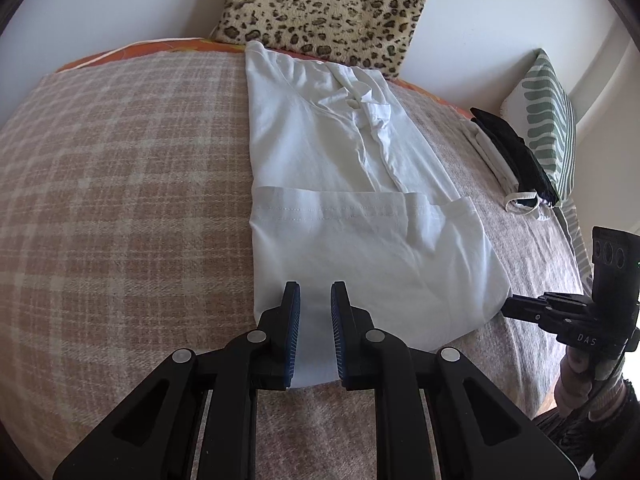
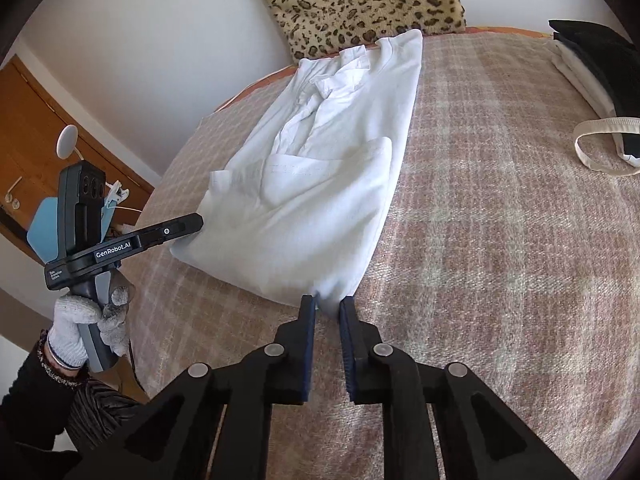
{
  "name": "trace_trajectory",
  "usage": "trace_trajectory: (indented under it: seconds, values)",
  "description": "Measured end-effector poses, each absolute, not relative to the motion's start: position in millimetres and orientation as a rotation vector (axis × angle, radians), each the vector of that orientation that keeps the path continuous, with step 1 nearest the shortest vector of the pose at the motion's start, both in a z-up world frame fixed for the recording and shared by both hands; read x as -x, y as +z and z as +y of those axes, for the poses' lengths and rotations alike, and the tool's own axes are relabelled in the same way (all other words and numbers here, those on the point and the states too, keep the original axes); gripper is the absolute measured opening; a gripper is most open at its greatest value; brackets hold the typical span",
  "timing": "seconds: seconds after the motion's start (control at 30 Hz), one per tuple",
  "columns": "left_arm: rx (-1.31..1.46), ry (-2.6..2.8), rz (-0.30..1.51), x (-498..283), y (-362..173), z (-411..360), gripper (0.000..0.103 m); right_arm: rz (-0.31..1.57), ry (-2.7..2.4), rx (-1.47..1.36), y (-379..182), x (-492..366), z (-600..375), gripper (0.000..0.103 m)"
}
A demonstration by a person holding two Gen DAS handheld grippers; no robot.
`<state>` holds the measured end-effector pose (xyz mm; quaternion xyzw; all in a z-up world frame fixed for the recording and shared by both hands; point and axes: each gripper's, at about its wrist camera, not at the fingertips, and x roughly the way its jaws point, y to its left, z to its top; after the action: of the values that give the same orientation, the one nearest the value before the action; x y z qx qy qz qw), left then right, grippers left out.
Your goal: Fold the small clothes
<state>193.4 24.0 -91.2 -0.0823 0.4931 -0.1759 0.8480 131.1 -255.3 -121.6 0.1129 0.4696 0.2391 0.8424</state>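
A white shirt [image 1: 340,184] lies lengthwise on the plaid blanket [image 1: 120,200], sides folded in and its near end folded up over itself. My left gripper [image 1: 315,300] has its jaws a little apart around the near folded edge. In the right wrist view the shirt [image 2: 320,184] shows again. My right gripper [image 2: 328,306] has its jaws a little apart around the shirt's near right corner. The left gripper [image 2: 192,220] touches the shirt's near left corner there. The right gripper [image 1: 516,306] shows at the shirt's right edge in the left wrist view.
A leopard-print cushion [image 1: 328,4] leans on the wall at the far end. A stack of folded black and white clothes [image 1: 508,152] lies at the right by a green striped pillow [image 1: 548,120]. A wooden door [image 2: 44,132] stands at the left.
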Motion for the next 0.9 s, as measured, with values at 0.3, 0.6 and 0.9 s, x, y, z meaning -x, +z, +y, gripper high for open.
trace_trajectory:
  seconds: [0.3, 0.6, 0.9]
  values:
    - [0.168, -0.369, 0.985, -191.5, -77.8, 27.1, 0.014, 0.931, 0.433, -0.159, -99.1, -117.5, -269.3, 0.011]
    - [0.136, -0.565, 0.97, -198.2, -67.7, -35.1, 0.014, 0.804, 0.541, -0.104, -83.3, -155.0, -220.5, 0.023]
    - [0.09, -0.463, 0.996, -227.3, -92.3, -46.0, 0.014, 0.884, 0.446, -0.04, -110.2, -167.8, -227.6, 0.019]
